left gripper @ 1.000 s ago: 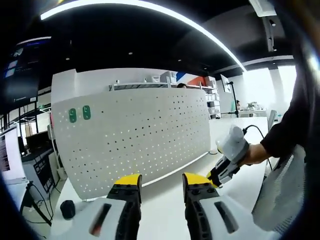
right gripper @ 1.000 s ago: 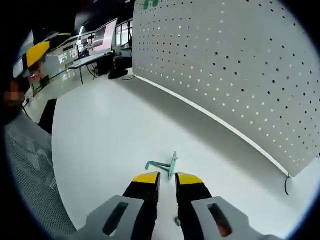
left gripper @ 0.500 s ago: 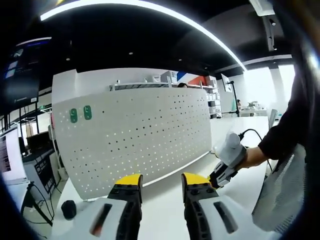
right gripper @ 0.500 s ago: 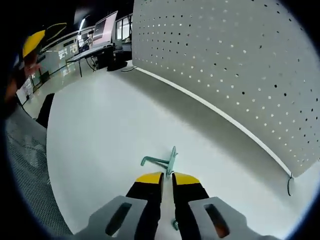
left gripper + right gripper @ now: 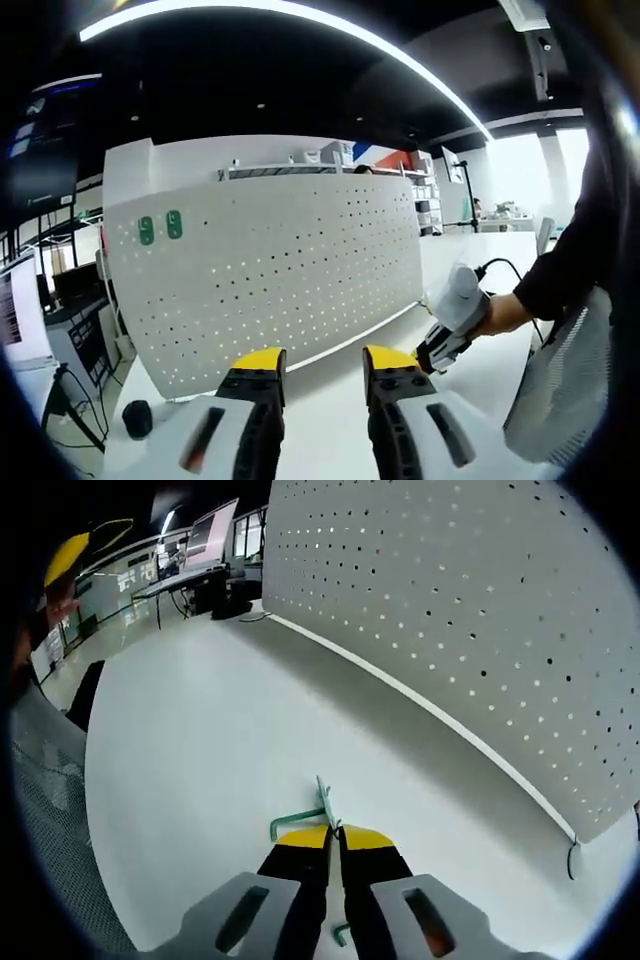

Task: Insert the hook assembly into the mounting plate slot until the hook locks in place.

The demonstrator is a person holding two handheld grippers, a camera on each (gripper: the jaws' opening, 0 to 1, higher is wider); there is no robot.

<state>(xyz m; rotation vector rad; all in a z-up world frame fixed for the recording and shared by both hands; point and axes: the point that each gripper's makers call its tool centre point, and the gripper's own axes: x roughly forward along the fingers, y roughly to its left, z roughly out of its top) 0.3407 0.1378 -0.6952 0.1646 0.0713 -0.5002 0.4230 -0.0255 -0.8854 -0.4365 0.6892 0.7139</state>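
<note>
Since a second ago the right gripper (image 5: 333, 833) has closed its yellow-tipped jaws on the green hook assembly (image 5: 318, 811), which earlier lay on the table just ahead of parted jaws; now its thin plate stands pinched between the tips, and the bent arm sticks out to the left over the white table (image 5: 200, 740). The left gripper view does not show the hook; it shows the right gripper from outside, far right, low over the table in a person's hand (image 5: 503, 312) with a dark sleeve. The left gripper (image 5: 322, 362) hovers with its jaws apart and nothing between them.

Beyond both stands the white perforated mounting plate (image 5: 270, 270), upright along the far side of the table, well apart from the hook. Two green pieces (image 5: 160, 227) sit high at its left end. A black knob (image 5: 136, 417) rests on the table's near left corner, and a monitor (image 5: 22, 310) stands farther left.
</note>
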